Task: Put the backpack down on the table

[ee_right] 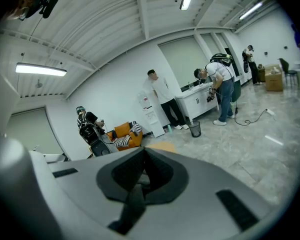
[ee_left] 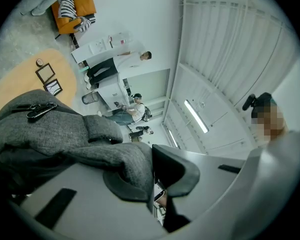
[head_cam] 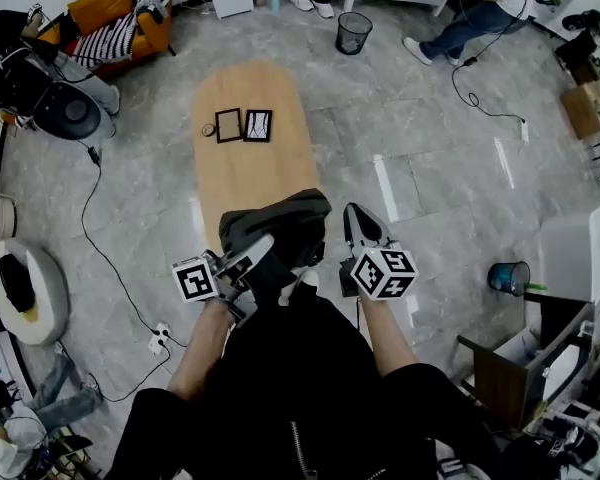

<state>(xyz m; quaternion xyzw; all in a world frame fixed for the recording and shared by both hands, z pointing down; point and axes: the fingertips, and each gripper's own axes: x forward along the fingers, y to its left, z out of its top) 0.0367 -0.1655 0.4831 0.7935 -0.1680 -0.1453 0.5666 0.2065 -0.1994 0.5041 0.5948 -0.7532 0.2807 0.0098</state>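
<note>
A grey fabric backpack (head_cam: 280, 220) sits over the near end of the long wooden table (head_cam: 250, 173); I cannot tell whether its weight rests on the tabletop. My left gripper (head_cam: 263, 245) is shut on a fold of the backpack's fabric at its near left side. In the left gripper view the backpack (ee_left: 55, 129) bulges to the left, and the left gripper (ee_left: 151, 168) pinches its grey cloth. My right gripper (head_cam: 352, 214) hovers just right of the backpack, apart from it. The right gripper (ee_right: 142, 173) has its jaws together with nothing between them.
Two dark picture frames (head_cam: 243, 125) and a small round object (head_cam: 208, 129) lie on the table's far half. A mesh bin (head_cam: 353, 32) stands beyond the table and an orange sofa (head_cam: 120, 18) at far left. Cables (head_cam: 105, 258) cross the floor on the left. A person (head_cam: 465, 13) sits at the far right.
</note>
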